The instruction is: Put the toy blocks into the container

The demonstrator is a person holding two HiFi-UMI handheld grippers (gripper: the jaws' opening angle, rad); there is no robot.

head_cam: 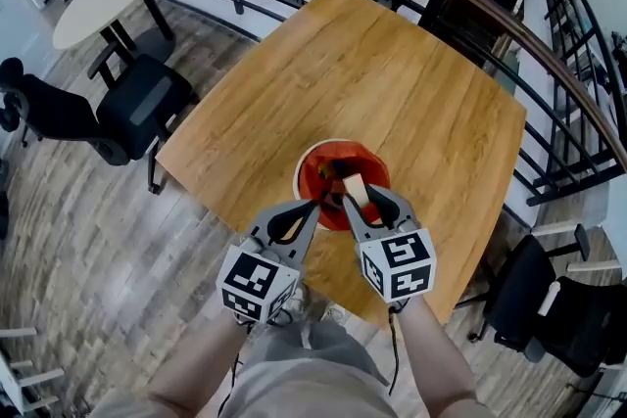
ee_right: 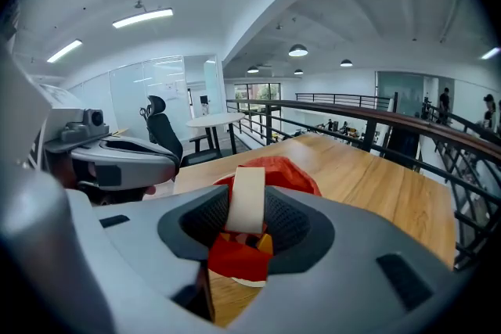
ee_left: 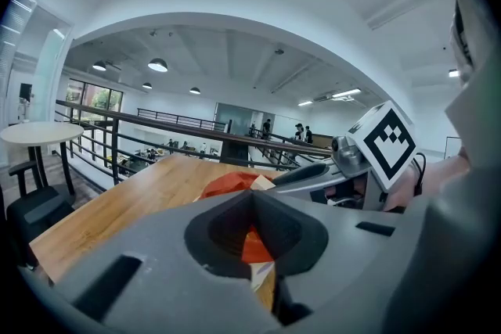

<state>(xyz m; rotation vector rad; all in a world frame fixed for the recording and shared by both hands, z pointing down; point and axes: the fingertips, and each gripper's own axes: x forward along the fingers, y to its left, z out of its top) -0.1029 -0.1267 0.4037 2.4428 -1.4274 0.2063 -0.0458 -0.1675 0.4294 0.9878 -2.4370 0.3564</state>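
Here, the right gripper point(ee_right: 247, 209) clamps a pale block point(ee_right: 246, 195) just above the red container point(head_cam: 307, 163); the left gripper point(ee_left: 252, 196), jaws together and empty, hovers alongside. Released off-centre, the block may strike the rim and tumble onto the table point(head_cam: 392, 83).

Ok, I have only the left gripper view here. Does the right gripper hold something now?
Observer: Yes. In the right gripper view the right gripper has its fingers shut on a pale flat wooden block.
Operator: Is it over the container?
Observer: In the head view the block appears above the round red bowl with a white rim, toward its right side.
Operator: Is the bowl empty?
Observer: No. The right gripper view shows a yellow piece inside it, under the block.
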